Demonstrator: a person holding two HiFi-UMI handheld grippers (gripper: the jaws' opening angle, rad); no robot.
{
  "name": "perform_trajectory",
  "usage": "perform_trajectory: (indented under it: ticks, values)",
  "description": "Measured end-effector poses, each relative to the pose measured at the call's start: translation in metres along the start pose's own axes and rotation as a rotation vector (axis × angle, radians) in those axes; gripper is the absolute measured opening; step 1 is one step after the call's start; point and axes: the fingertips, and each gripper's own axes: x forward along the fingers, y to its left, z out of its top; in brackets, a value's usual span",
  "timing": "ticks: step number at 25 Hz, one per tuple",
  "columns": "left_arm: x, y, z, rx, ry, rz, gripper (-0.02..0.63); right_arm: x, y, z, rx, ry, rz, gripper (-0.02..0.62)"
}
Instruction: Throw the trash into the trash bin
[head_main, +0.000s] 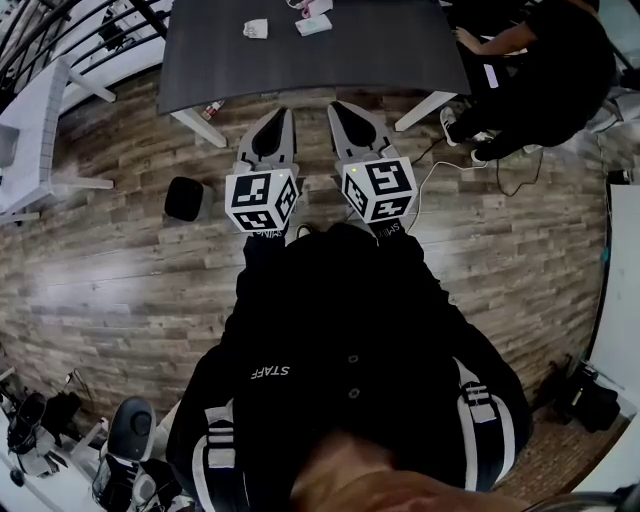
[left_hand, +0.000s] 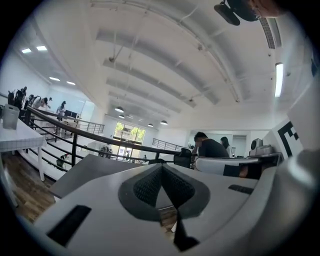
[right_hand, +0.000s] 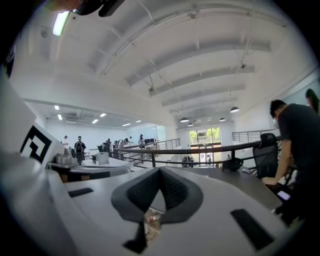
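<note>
You hold two grippers side by side, both aimed at the near edge of one dark desk (head_main: 380, 50). Your left gripper (head_main: 282, 115) has its jaws pressed together with nothing between them. Your right gripper (head_main: 338, 108) is the same, tips meeting and empty.

Just past the left gripper's tips, one small red-and-white scrap (head_main: 211, 108) lies on the floor (head_main: 120, 280) beside the desk's near-left leg (head_main: 197, 126). It looks like a flattened wrapper.

One black round bin (head_main: 185, 198) stands on the floor to the left of your left gripper, well apart from the desk.

Two pieces of trash sit on the desk, well back from the near edge and about midway between the side edges. One is a white crumpled wad (head_main: 256, 28). Just right of it lies a pink-and-white pack (head_main: 314, 22). They lie near each other without touching.

One person (head_main: 540, 70) in dark clothes sits at the desk's right edge.
</note>
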Motion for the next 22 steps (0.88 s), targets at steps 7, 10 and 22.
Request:
perform_trajectory:
  ticks: [7,10,22]
  values:
    - [-0.006,0.015,-0.016,-0.029,0.034,-0.005,0.002,0.005,0.009,-0.015,0.032,0.020,-0.004,0.015]
    - [-0.008,0.021,-0.029,-0.052,0.061,-0.012,0.002,0.006,0.014,-0.026,0.035,0.043,-0.005,0.015]
    - [-0.016,0.042,-0.046,-0.074,0.118,-0.006,0.002,0.014,0.031,-0.044,0.041,0.076,0.015,0.015]
